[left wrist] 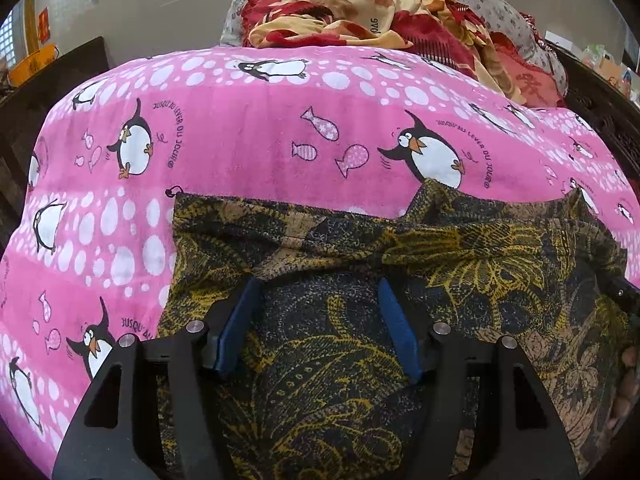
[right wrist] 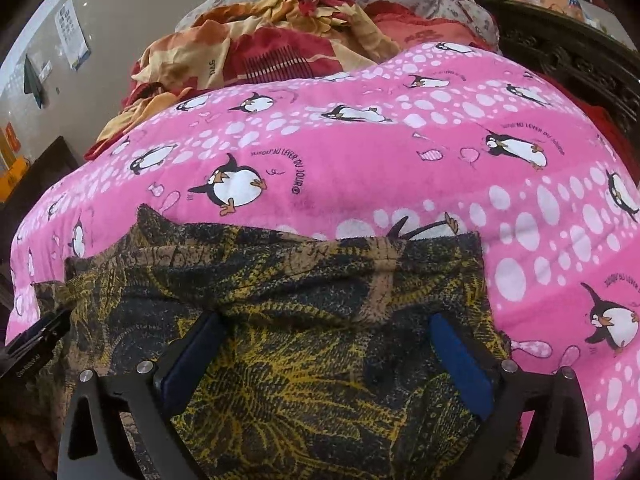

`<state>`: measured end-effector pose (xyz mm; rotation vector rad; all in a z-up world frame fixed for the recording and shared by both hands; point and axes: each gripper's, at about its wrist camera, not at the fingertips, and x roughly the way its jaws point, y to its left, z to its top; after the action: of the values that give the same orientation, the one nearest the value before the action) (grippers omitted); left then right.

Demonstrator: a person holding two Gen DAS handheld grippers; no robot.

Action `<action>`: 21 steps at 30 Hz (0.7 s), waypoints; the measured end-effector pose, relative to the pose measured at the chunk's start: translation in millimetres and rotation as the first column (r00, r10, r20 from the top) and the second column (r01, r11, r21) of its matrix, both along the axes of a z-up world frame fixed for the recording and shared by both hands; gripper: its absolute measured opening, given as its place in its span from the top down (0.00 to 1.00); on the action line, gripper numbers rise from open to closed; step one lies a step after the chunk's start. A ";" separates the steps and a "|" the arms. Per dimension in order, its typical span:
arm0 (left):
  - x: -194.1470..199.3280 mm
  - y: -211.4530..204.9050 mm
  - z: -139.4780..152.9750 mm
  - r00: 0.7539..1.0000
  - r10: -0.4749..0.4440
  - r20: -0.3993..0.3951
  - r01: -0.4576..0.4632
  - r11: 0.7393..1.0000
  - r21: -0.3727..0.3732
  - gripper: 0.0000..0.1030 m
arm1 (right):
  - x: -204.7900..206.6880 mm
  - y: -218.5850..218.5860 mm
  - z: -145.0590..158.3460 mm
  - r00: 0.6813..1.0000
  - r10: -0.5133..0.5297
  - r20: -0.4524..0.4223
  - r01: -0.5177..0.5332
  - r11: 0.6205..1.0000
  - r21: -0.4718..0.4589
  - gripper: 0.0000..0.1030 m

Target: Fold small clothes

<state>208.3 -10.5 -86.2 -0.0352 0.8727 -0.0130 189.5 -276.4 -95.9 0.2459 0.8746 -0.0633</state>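
Both grippers are hovering over the garment (left wrist: 320, 320) on the blanket (left wrist: 240, 140).
Left gripper (left wrist: 318, 284) and right gripper (right wrist: 324, 322) fingers are spreading wide; only the left view is showing the garment's left edge.

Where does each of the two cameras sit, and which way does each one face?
Left wrist: on the left gripper, looking forward over the patterned garment on the pink penguin blanket; its open blue pads show, and fingers at the right edge.
Right wrist: on the right gripper, facing the same way over the garment; open pads show, and the other gripper's black tip at the left edge.
Shared: garment, blanket, the red and orange bedding behind.
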 end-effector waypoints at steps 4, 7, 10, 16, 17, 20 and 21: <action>-0.9 4.3 1.8 1.000 0.000 -0.002 0.000 1.000 -0.005 0.37 | 0.8 2.9 0.0 1.000 -0.001 -0.009 0.001 1.000 -0.020 0.00; -5.0 6.2 3.6 1.000 -0.002 -0.007 0.002 1.000 -0.005 0.36 | 2.9 9.3 0.9 1.000 -0.006 -0.024 0.004 0.997 -0.072 0.00; -4.7 8.4 4.3 1.000 -0.019 -0.018 0.019 0.999 -0.037 0.23 | 2.9 9.0 0.3 1.000 -0.002 -0.030 0.000 0.997 -0.073 0.00; 1.3 9.5 4.3 0.998 -0.047 -0.031 0.045 0.996 -0.082 0.15 | 2.1 5.7 1.5 0.999 0.014 -0.039 -0.016 0.998 -0.057 0.00; 1.0 8.5 4.0 0.998 -0.051 -0.031 0.048 0.996 -0.080 0.15 | 2.2 4.5 5.0 0.999 0.018 -0.049 -0.021 0.998 -0.060 0.00; -0.4 7.5 3.8 0.998 -0.051 -0.023 0.049 0.996 -0.076 0.15 | -4.9 1.4 27.6 0.998 -0.053 -0.039 0.048 0.993 -0.107 0.01; -1.4 7.2 3.4 0.999 -0.050 -0.019 0.049 0.996 -0.075 0.15 | -11.1 2.4 40.8 0.998 -0.067 -0.001 0.067 0.992 -0.108 0.01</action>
<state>206.9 -3.3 -82.8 -0.0840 0.8937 -0.0918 178.4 -274.0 -55.2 0.1735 0.8647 -0.1732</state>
